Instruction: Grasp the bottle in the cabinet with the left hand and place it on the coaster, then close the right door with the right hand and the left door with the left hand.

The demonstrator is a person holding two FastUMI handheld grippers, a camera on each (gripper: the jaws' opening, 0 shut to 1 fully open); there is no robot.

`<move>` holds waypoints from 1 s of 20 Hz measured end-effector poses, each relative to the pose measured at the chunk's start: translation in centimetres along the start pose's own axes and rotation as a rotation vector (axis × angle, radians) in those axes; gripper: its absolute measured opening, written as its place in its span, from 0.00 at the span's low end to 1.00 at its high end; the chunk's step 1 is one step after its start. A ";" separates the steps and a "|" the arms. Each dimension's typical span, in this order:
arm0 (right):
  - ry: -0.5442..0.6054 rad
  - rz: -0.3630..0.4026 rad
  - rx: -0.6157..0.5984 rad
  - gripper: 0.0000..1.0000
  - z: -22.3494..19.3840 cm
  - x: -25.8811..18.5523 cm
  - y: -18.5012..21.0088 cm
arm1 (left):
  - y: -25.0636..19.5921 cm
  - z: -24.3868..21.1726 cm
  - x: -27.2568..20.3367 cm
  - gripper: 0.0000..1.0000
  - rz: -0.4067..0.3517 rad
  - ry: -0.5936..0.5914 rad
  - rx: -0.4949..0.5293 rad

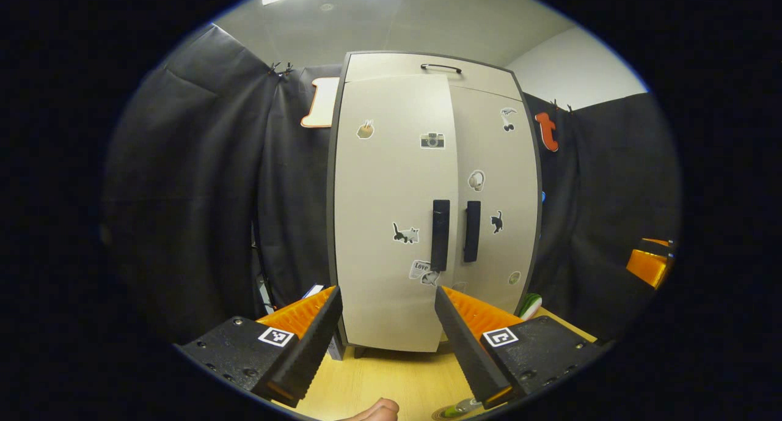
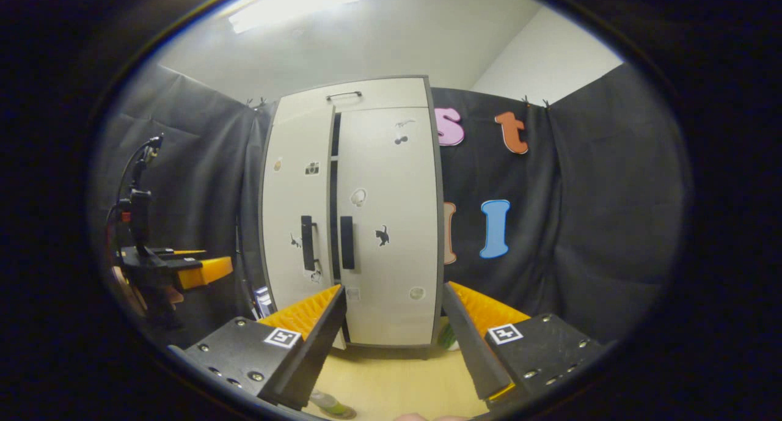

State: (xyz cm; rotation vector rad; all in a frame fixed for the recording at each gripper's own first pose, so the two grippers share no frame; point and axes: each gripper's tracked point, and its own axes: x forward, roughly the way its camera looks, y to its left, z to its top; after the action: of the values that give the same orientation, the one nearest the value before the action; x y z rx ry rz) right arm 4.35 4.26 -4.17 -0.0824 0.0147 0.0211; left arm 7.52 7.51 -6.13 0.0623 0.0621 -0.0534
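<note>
The pale cabinet [image 1: 427, 207] stands on the wooden table [image 1: 391, 378]; its right door [image 2: 391, 225] looks shut and its left door [image 2: 299, 225] slightly ajar. Judged step: the left gripper [image 1: 385, 341], jaws wide and empty, should press that panel flush beside its dark handle [image 1: 440, 234]. The right gripper [image 2: 394, 341] is equally wide and empty; the bottle [image 2: 327, 402], greenish, stands at the table's near edge.
</note>
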 end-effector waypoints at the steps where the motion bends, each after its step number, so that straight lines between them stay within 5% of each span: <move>1: -0.010 -0.007 -0.004 0.95 0.4 0.0 -0.2 | -0.7 -0.3 0.1 0.97 -0.005 0.009 -0.004; 9: -0.042 -0.019 -0.014 0.95 1.9 -0.2 0.9 | -6.8 -0.6 -0.1 0.96 -0.124 0.005 0.010; 20: -0.018 -0.033 -0.037 0.95 1.1 1.7 3.2 | -5.4 -0.4 0.7 0.97 -0.152 -0.005 -0.015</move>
State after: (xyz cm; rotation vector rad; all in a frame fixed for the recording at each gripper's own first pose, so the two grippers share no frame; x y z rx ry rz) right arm 5.98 7.57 -3.42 -0.1198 -0.0055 -0.0104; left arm 7.94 2.12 -6.89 0.0428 0.0625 -0.2047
